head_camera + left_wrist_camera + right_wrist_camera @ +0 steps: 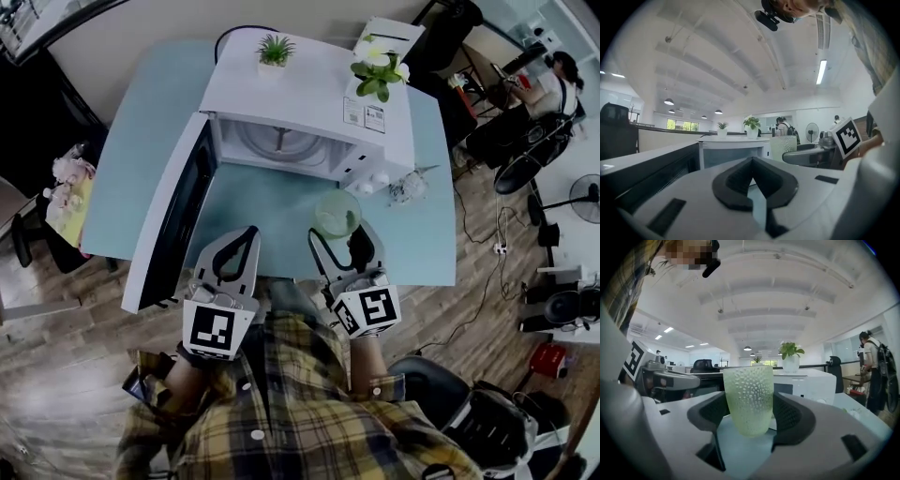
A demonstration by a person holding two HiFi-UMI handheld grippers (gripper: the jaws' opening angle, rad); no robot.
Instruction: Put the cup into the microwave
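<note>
A pale green dimpled cup (337,214) stands upright between the jaws of my right gripper (339,234), which is shut on it over the blue table (272,211). In the right gripper view the cup (749,399) fills the gap between the black pads. The white microwave (309,94) is just beyond it, with its door (173,211) swung wide to the left and its cavity (281,145) showing a glass turntable. My left gripper (246,230) hovers beside the door with its jaws closed and nothing held. In the left gripper view the cup (783,147) appears to the right.
Two potted plants (275,49) (378,70) sit on top of the microwave. A small glass object (408,187) lies on the table right of the microwave. A person (553,80) sits at a desk at the far right, near a fan (581,197).
</note>
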